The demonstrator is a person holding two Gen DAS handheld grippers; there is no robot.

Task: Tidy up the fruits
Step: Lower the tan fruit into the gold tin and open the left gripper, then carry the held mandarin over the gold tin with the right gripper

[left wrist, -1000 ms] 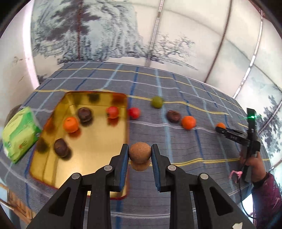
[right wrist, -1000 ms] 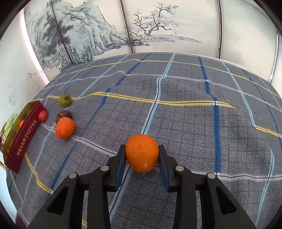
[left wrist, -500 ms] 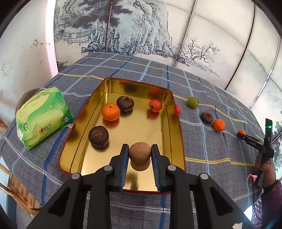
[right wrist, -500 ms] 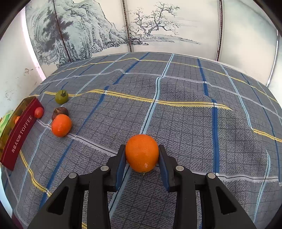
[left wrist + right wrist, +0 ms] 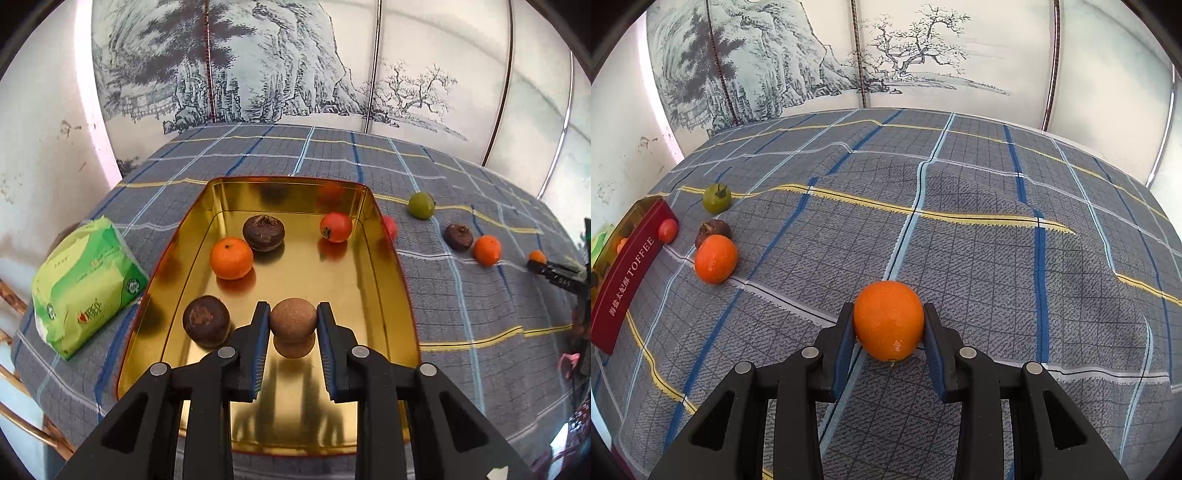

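- A checked grey-blue cloth [image 5: 979, 258] covers the table, with a painted landscape screen [image 5: 277, 74] standing along its far edge.
- A gold-lined tin tray [image 5: 384, 258] sits at the left of the table; its red outer wall reads "TOFFEE" in the right wrist view.
- A green packet of tissues [image 5: 81, 284] lies on the cloth just left of the tray.
- The left gripper [image 5: 291, 332] tilts down over the tray's near end, jaws drawn narrow and clamped on a tan round fruit [image 5: 293, 320], whose reflection shows in the tray floor just below it.
- The right gripper [image 5: 888, 336] tilts down over open cloth at the right of the table, both pads pressed against an orange [image 5: 888, 319].
- Inside the tray lie a tangerine [image 5: 231, 257], two dark brown fruits [image 5: 263, 232] [image 5: 206, 320] and a red fruit [image 5: 335, 227].
- Right of the tray, loose on the cloth: a small red fruit [image 5: 668, 230] just beside the tray wall, a green fruit [image 5: 717, 198] farther back, then another dark brown fruit [image 5: 713, 229] touching a second tangerine [image 5: 716, 258].
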